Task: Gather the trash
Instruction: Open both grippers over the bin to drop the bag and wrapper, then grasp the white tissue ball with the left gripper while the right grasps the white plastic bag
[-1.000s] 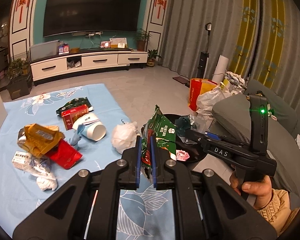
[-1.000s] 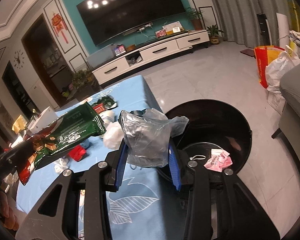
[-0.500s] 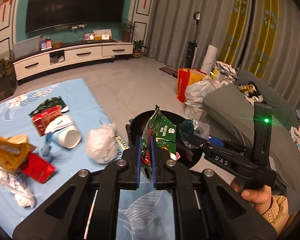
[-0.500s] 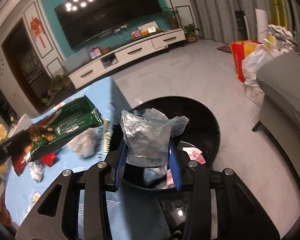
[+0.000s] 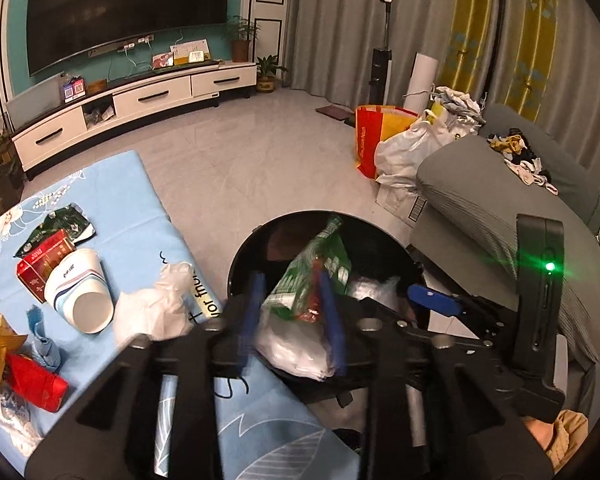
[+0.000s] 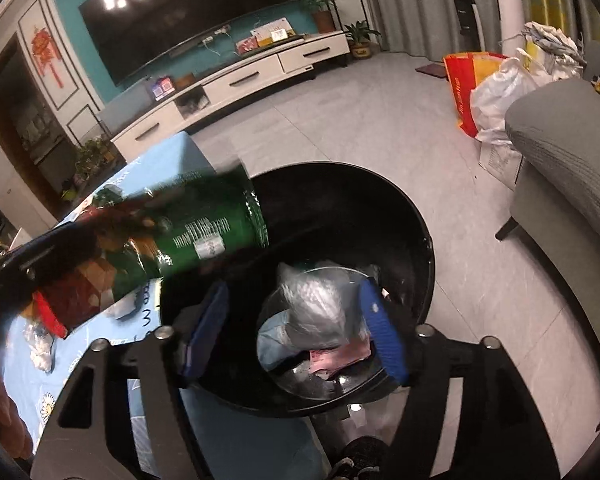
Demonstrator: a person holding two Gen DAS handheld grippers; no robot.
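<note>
Fingers of both grippers, left (image 5: 292, 320) and right (image 6: 296, 332), are seen just spreading above the black bin (image 6: 412, 216); green wrapper (image 5: 316, 276) and clear bag (image 6: 320, 300) lie loose between them. Paper cup (image 5: 80, 292) is left on the blue cloth (image 5: 140, 208).

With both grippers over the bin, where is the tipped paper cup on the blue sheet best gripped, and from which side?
Grip the paper cup across its side wall from above; it lies on its side, mouth toward the camera.

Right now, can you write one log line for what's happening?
left gripper: opening, green snack wrapper between jaws | right gripper: opening, clear plastic bag dropping | both over round black bin
</note>
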